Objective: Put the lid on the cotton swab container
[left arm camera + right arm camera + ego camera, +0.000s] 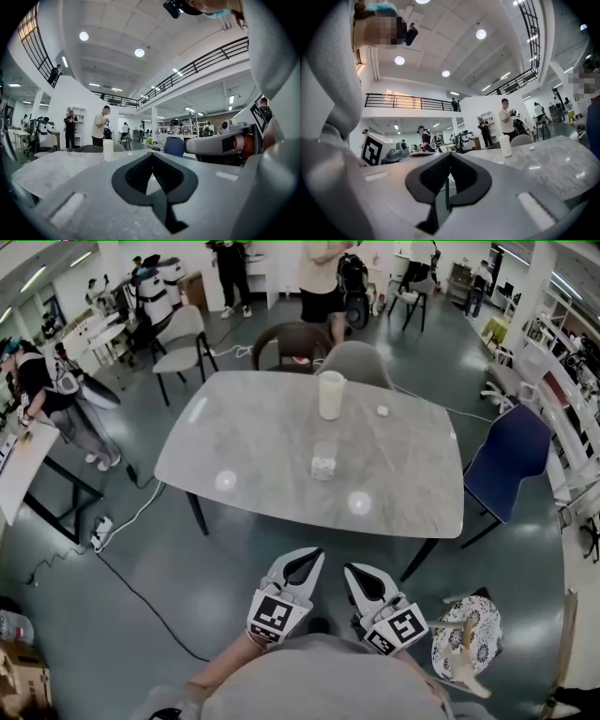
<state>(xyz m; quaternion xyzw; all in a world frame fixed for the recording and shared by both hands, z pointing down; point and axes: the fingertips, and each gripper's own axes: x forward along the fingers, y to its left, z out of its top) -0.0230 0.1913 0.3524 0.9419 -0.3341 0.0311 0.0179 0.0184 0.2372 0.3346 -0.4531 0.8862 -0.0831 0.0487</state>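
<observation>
No legible words, brands, numbers or signs. Only black-and-white square code patterns, without letters or digits, on the white marker cubes (278, 617) of the left gripper (313, 557) and the right gripper (352, 571), at lower centre of the head view.

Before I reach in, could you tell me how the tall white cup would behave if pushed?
The cup stands upright and taller than wide, so a high push would probably tip it. It looks like thin plastic, likely light, and may slide on the glossy table.
</observation>
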